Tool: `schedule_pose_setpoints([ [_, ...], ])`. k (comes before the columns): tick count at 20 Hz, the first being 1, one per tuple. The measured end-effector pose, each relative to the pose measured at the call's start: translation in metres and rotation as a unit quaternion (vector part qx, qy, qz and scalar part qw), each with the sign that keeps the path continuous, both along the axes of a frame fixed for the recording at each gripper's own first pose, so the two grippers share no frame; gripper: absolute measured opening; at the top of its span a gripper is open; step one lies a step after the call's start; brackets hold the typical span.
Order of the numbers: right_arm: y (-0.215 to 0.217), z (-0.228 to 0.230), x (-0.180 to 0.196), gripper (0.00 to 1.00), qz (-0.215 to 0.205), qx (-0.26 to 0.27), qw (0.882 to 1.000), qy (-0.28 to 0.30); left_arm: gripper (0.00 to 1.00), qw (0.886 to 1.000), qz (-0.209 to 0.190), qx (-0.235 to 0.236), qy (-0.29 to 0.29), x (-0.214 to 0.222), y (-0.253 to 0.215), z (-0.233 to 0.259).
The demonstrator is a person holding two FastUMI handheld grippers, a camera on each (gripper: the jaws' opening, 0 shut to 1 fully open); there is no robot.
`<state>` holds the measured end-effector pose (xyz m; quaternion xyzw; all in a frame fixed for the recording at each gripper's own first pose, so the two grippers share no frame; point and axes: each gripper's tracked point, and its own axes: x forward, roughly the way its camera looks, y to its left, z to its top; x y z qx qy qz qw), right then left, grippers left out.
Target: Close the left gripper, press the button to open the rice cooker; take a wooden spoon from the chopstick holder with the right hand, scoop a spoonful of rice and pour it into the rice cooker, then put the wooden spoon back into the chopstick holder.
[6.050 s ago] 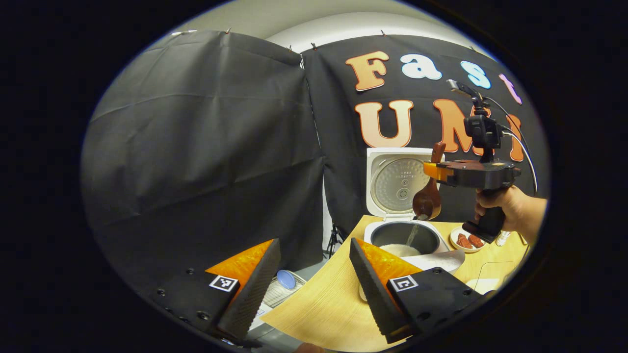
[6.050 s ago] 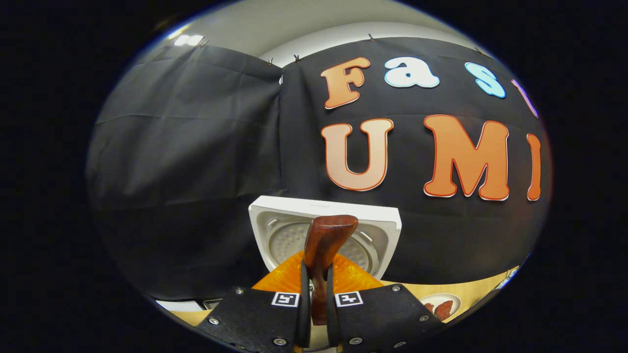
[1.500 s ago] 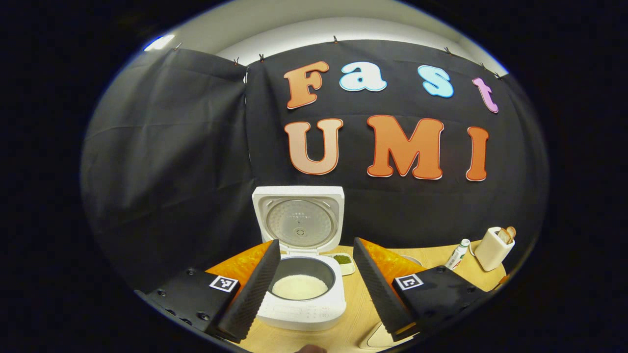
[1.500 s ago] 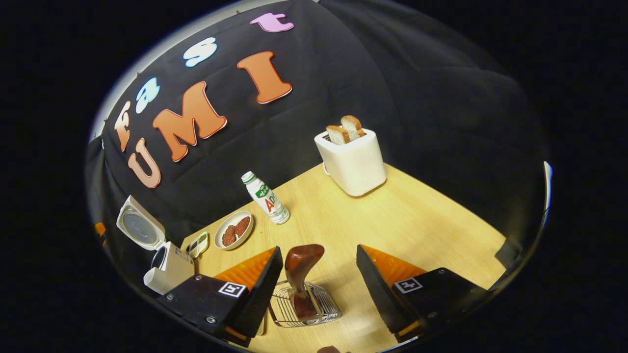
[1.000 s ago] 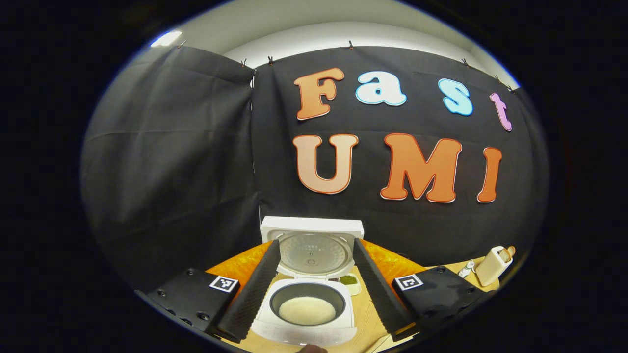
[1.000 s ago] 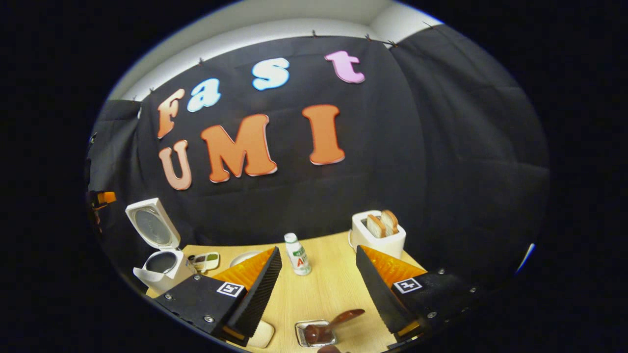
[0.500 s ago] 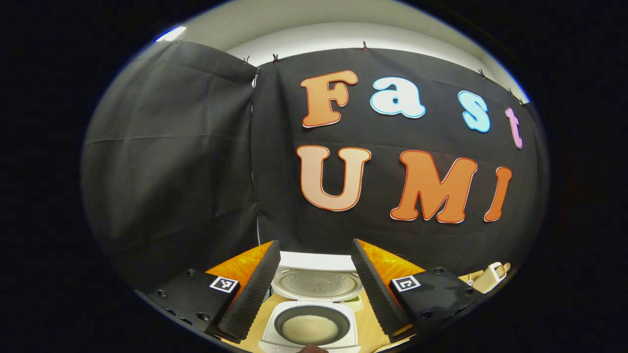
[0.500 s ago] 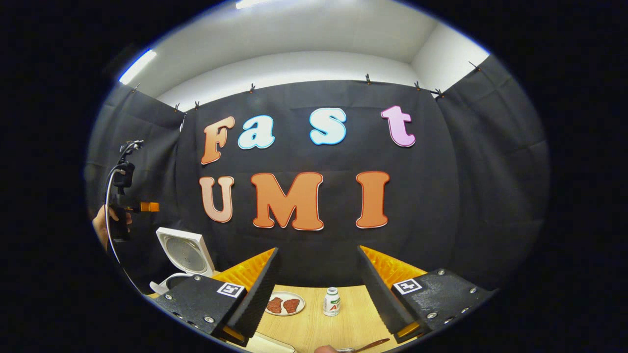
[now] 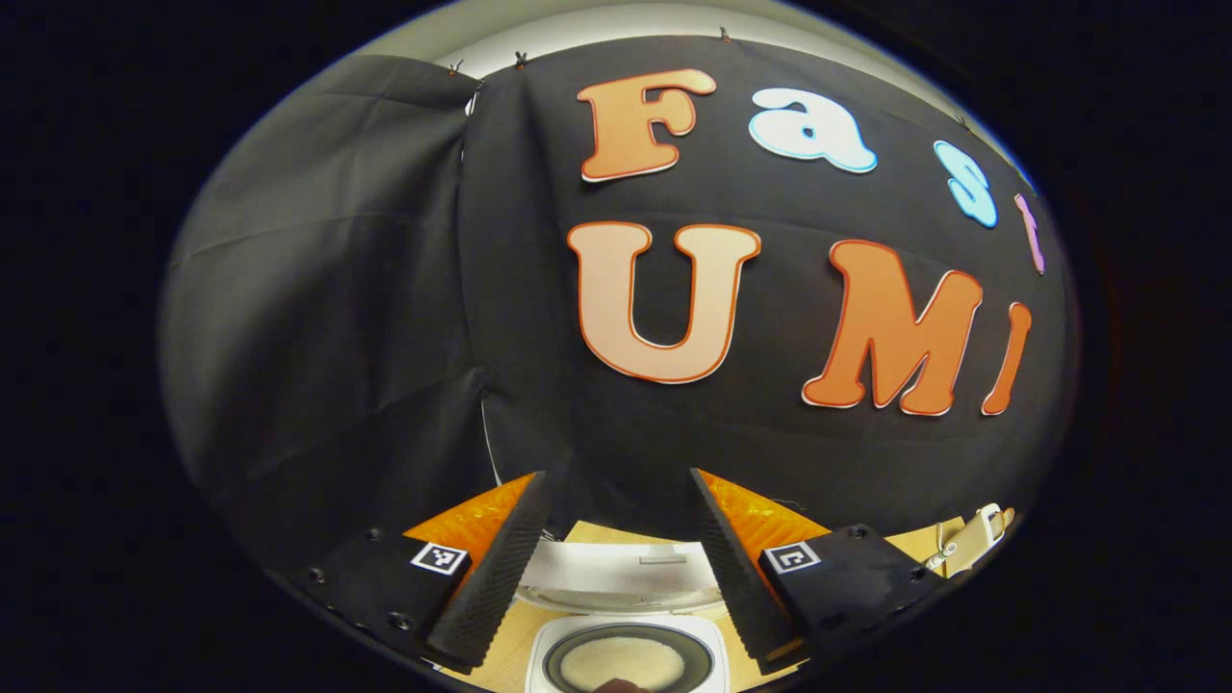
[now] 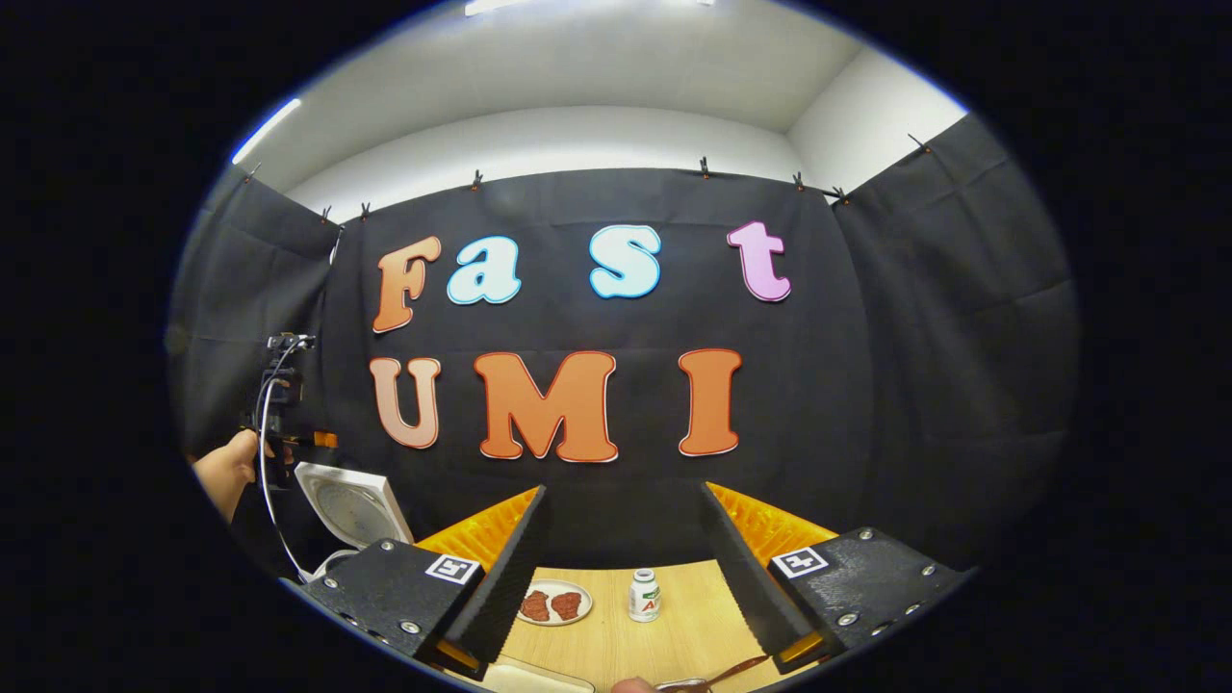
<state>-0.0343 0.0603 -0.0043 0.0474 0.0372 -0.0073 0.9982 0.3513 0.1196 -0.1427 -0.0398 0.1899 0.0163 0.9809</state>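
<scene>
Wooden spoon (image 10: 733, 668): lies at the near edge of the right gripper view, its long axis slanting up to the right; the bowl end is at the lower left, in the chopstick holder (image 10: 680, 684), of which only a sliver of metal rim shows.
Rice cooker (image 9: 626, 647): white, lid up. In the left gripper view it sits close below, between the fingers, the lid's top edge (image 9: 630, 576) towards the far wall and the pot opening facing up.
Rice (image 9: 621, 664): a pale layer in the dark pot.
Left tongs (image 9: 616, 563): fingers wide apart, nothing between them, held above the cooker and aimed at the far wall. In the right gripper view the same tool (image 10: 279, 414) shows far left, upright in a hand (image 10: 231, 472), just above the raised lid (image 10: 353, 500).
Right tongs (image 10: 624, 568): fingers wide apart and empty, pointing level at the far wall above the counter (image 10: 616, 640).
Counter: light wood. A plate with two reddish-brown pieces (image 10: 553, 605) lies left of a small white bottle (image 10: 644, 595), both between the right fingers. In the left gripper view a pale toaster (image 9: 982, 534) stands far right.
</scene>
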Motion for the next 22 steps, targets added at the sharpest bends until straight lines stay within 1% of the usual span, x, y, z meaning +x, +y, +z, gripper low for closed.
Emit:
schedule_pose_setpoints([
  [3,-0.008,-0.001,-0.013,0.95,-0.019,-0.006,1.0,0.004,0.96,0.999,-0.005,-0.001,0.04,0.021,-0.004,-0.032],
  [6,-0.016,-0.001,-0.021,0.95,-0.035,-0.014,0.999,0.004,0.96,0.996,-0.016,-0.009,0.09,0.021,-0.015,-0.062],
  [7,-0.017,-0.002,-0.024,0.95,-0.038,-0.013,0.999,0.007,0.96,0.996,-0.013,0.002,0.089,0.022,-0.013,-0.063],
  [8,-0.018,-0.003,-0.025,0.95,-0.038,-0.011,0.999,0.009,0.99,0.995,-0.013,0.005,0.094,0.019,-0.013,-0.064],
  [9,-0.017,-0.005,-0.027,0.95,-0.037,-0.009,0.999,0.01,0.98,0.994,-0.018,0.014,0.106,0.016,-0.015,-0.066],
  [10,-0.017,-0.006,-0.026,0.95,-0.037,-0.006,0.999,0.011,0.98,0.993,-0.036,0.014,0.115,0.012,-0.02,-0.068],
  [11,-0.016,-0.007,-0.026,0.95,-0.035,0.0,0.999,0.011,0.99,0.991,-0.041,0.005,0.13,0.004,-0.024,-0.071],
  [12,-0.016,-0.008,-0.027,1.0,-0.034,0.003,0.999,0.011,0.99,0.989,-0.045,0.003,0.14,-0.004,-0.026,-0.071],
  [13,-0.016,-0.009,-0.028,0.95,-0.03,0.007,0.999,0.011,1.0,0.988,-0.045,0.0,0.147,-0.013,-0.027,-0.074],
  [15,-0.013,-0.015,-0.028,0.95,-0.022,0.014,1.0,0.014,1.0,0.985,-0.05,-0.002,0.168,-0.034,-0.03,-0.08],
  [16,-0.013,-0.018,-0.026,0.95,-0.017,0.018,1.0,0.016,0.98,0.982,-0.053,-0.008,0.18,-0.047,-0.031,-0.085],
  [17,-0.012,-0.022,-0.025,0.95,-0.013,0.024,0.999,0.019,0.99,0.979,-0.062,-0.014,0.192,-0.06,-0.036,-0.093],
  [19,-0.008,-0.026,-0.022,0.95,0.002,0.039,0.999,0.028,0.99,0.971,-0.074,-0.026,0.224,-0.087,-0.043,-0.109],
  [21,-0.007,-0.03,-0.019,0.95,0.014,0.05,0.998,0.031,0.99,0.964,-0.073,-0.039,0.253,-0.109,-0.052,-0.127],
  [22,-0.009,-0.031,-0.017,0.95,0.016,0.053,0.998,0.03,0.99,0.963,-0.068,-0.037,0.26,-0.117,-0.053,-0.129],
])
